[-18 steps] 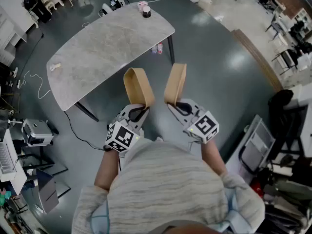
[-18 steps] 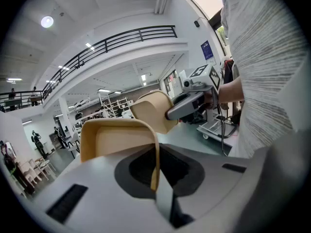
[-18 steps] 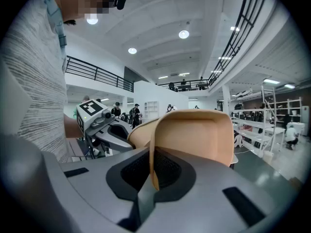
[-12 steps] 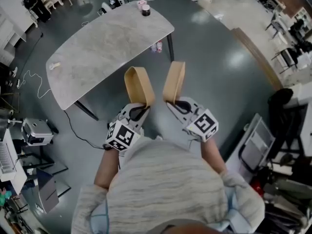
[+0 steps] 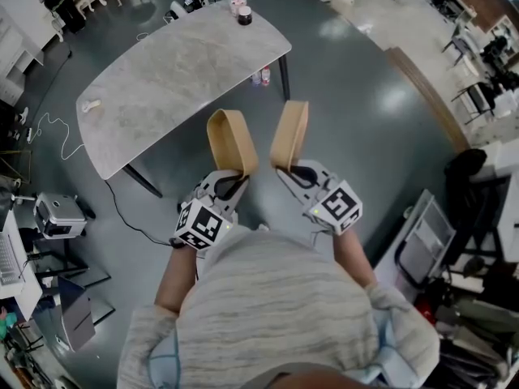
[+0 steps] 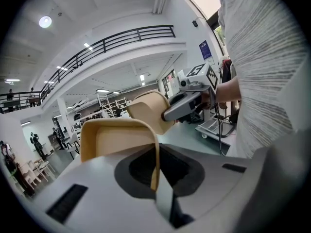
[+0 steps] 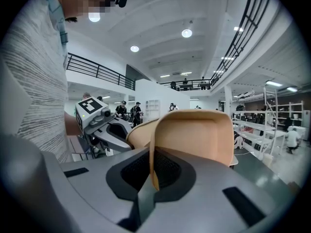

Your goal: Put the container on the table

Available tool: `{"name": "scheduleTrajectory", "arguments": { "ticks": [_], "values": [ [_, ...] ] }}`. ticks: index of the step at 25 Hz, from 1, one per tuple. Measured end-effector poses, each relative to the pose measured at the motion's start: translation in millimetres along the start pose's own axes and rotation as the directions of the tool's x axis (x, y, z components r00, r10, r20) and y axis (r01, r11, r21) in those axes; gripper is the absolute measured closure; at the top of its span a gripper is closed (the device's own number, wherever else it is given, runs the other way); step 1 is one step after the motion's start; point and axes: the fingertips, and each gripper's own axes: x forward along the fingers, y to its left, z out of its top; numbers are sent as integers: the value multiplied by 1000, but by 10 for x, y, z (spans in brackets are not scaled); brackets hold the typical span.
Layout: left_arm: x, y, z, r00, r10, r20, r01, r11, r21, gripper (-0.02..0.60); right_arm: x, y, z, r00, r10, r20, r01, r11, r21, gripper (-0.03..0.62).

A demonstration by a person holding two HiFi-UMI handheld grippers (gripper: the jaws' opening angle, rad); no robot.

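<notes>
Both grippers hang in the air in front of the person's body, over the grey floor and short of the table. My left gripper (image 5: 231, 126) (image 6: 121, 130) has tan jaws pressed together with nothing between them. My right gripper (image 5: 291, 118) (image 7: 194, 123) stands beside it, its jaws likewise shut and empty. Each gripper shows in the other's view, tips pointing the same way. On the far end of the grey marble table (image 5: 170, 79) stand a small pink-white container (image 5: 237, 7) and a dark-lidded one (image 5: 245, 18), well beyond both grippers.
A small white object (image 5: 91, 106) lies at the table's left end. Two small bottles (image 5: 261, 78) stand on the floor by a table leg (image 5: 285, 81). Cables run across the floor at left, and a trolley (image 5: 430, 250) stands at right.
Both grippers stay almost where they were, still side by side and shut. The head view has shifted only slightly.
</notes>
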Motion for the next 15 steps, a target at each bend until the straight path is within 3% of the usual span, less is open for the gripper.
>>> {"name": "scheduleTrajectory", "arguments": {
  "ticks": [15],
  "values": [
    [160, 24, 51, 999, -31, 10, 31, 999, 21, 572, -67, -174, 11, 999, -26, 39, 24, 999, 45, 588]
  ]
}}
